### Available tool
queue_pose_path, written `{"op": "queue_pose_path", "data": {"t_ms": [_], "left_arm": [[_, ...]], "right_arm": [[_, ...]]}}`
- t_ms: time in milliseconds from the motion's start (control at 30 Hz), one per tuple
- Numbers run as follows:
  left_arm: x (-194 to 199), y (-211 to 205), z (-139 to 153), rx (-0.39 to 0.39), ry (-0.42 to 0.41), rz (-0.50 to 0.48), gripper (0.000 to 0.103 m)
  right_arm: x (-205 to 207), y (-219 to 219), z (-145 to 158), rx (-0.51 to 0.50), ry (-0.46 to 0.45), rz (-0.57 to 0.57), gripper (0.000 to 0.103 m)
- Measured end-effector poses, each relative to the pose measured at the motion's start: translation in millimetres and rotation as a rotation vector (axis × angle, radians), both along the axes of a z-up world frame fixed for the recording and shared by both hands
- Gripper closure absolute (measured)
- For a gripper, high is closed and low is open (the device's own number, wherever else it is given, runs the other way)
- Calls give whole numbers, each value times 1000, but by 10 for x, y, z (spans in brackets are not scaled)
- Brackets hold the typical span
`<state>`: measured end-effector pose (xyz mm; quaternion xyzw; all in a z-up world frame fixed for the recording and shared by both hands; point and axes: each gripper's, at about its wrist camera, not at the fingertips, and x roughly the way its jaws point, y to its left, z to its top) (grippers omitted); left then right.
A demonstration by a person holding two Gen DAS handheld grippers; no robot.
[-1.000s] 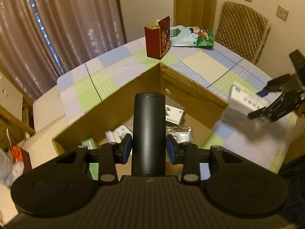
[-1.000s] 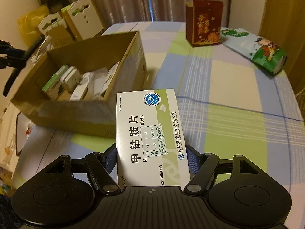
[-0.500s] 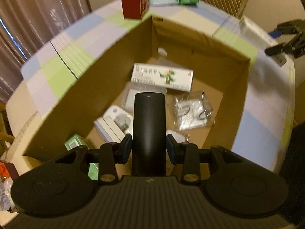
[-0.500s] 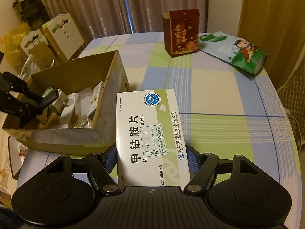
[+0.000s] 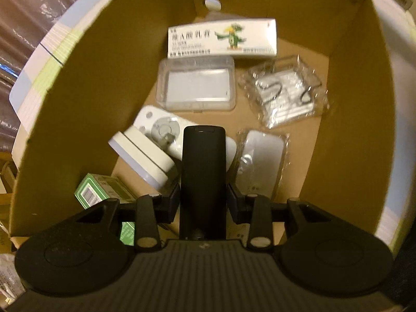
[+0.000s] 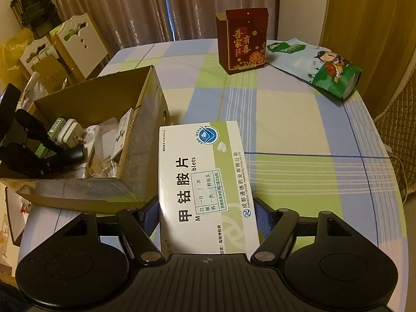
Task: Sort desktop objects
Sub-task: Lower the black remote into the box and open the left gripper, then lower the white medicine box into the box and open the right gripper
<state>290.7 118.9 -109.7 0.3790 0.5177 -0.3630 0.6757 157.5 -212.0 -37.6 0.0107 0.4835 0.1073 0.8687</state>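
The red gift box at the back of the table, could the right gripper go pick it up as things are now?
Probably not yet. The right gripper is shut on the white medicine box, so its jaws are full. The tablecloth between it and the red gift box looks bare, so the path itself seems free.

Black remote control [image 5: 203, 179] clamped lengthwise, poised above the clutter inside the open cardboard box [image 5: 85, 83], white-and-green mecobalamin tablet box [image 6: 205, 182] held flat, printed face up, just beside that box's outer wall
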Motion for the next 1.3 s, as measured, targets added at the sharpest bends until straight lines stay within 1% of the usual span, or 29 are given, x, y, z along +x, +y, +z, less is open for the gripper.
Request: {"op": "queue_pose_path", "data": {"t_ms": [167, 267, 300, 333, 367, 400, 433, 600, 633, 700, 733, 900, 967, 1100, 1200, 1300], "left_arm": [[22, 35, -71, 23, 9, 21, 69], [37, 58, -84, 31, 2, 33, 69], [39, 65, -78, 30, -1, 39, 66], [40, 74, -64, 27, -2, 47, 60], [37, 82, -38, 20, -6, 55, 57], [28, 89, 2, 10, -11, 61, 50], [20, 96, 42, 0, -17, 67, 47], [-39, 174, 347, -89, -42, 119, 46], [-58, 201, 416, -107, -48, 130, 44], [-108, 259, 553, -134, -64, 153, 40], [-132, 288, 621, -147, -72, 164, 39], [-265, 434, 921, -198, -105, 207, 39], [-308, 520, 1023, -219, -117, 234, 39], [-376, 664, 1161, -246, -146, 280, 39], [-422, 755, 1231, -266, -156, 309, 37], [-438, 818, 1237, -270, -158, 336, 36]], "right_arm": [[34, 23, -8, -6, 5, 14, 31], [77, 59, 58, -6, -13, 40, 31], [91, 70, 80, -6, -19, 49, 31], [106, 82, 102, -6, -25, 58, 31], [120, 94, 123, -6, -32, 67, 31], [134, 106, 145, -6, -38, 76, 32], [149, 117, 167, -6, -44, 85, 31], [221, 176, 277, -7, -74, 129, 32], [235, 188, 299, -7, -80, 138, 31], [299, 259, 400, 11, -114, 210, 31], [337, 310, 451, 25, -126, 256, 31], [511, 681, 586, 60, -160, 572, 31], [590, 878, 582, 57, -162, 702, 31], [808, 1242, 489, 26, -144, 890, 31], [981, 1447, 335, 21, -97, 982, 31], [1141, 1639, 131, 3, -42, 1061, 31]]}}
